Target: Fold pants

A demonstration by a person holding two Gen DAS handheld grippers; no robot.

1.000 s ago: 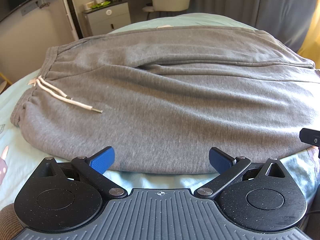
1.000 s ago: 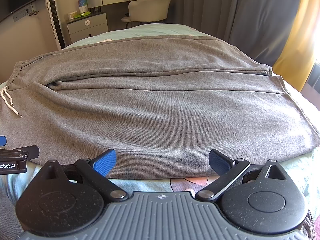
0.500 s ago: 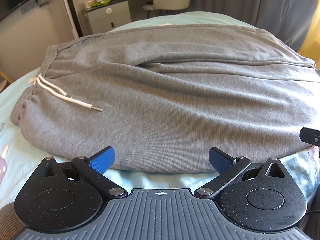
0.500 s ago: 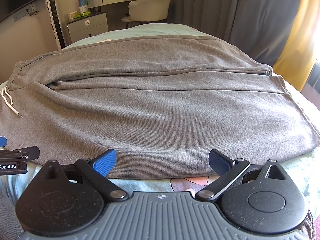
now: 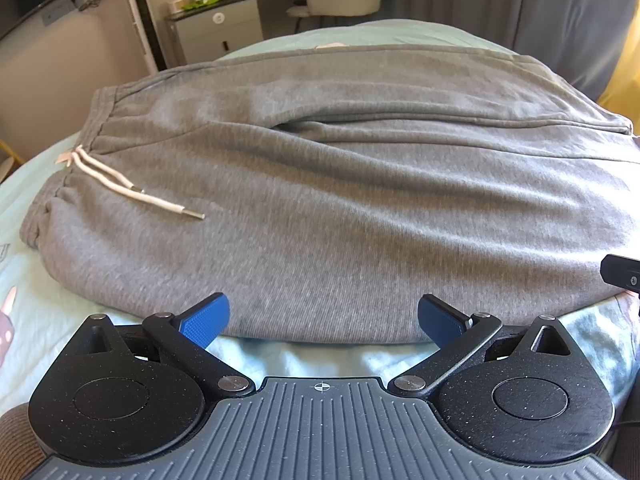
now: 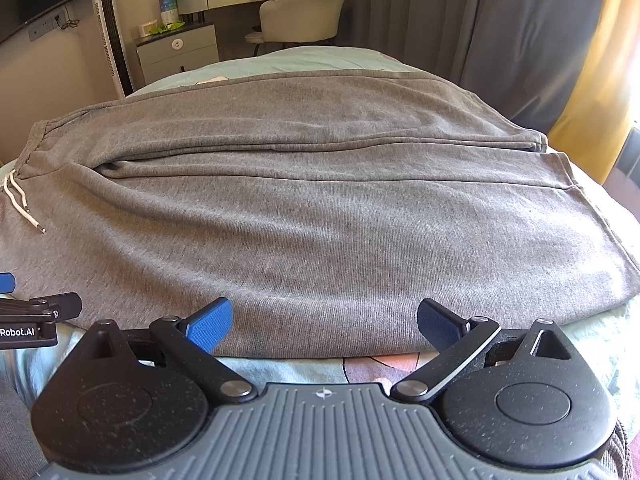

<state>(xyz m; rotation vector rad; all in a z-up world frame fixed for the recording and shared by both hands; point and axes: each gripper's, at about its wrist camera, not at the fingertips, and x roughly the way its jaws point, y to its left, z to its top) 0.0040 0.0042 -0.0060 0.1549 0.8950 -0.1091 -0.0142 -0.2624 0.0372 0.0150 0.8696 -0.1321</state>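
1. The grey pants (image 5: 340, 184) are lying flat across the pale green bedsheet (image 5: 24, 288), waistband and white drawstring (image 5: 132, 192) to the person's left, leg hems to the right, with the two legs side by side and not yet laid over each other.
2. The left gripper (image 5: 323, 318) is hovering at the near edge of the pants with its blue pads spread wide, holding nothing; the fabric's edge is sitting just beyond and between the pads.
3. The right gripper (image 6: 324, 318) is doing the same further toward the hems, jaws wide apart and empty, the near leg's edge just ahead of it.
4. By my reckoning the step in hand is taking hold of that near edge to bring the near leg over the far one.
5. To do it well, each gripper should be sliding low along the sheet so one pad goes under the fabric, catching both layers of the leg.
6. Both should be pinching at matching depth and lifting together, or the fold will be skewing.
7. The loose drawstring may be trailing out; it is worth keeping tucked inside.
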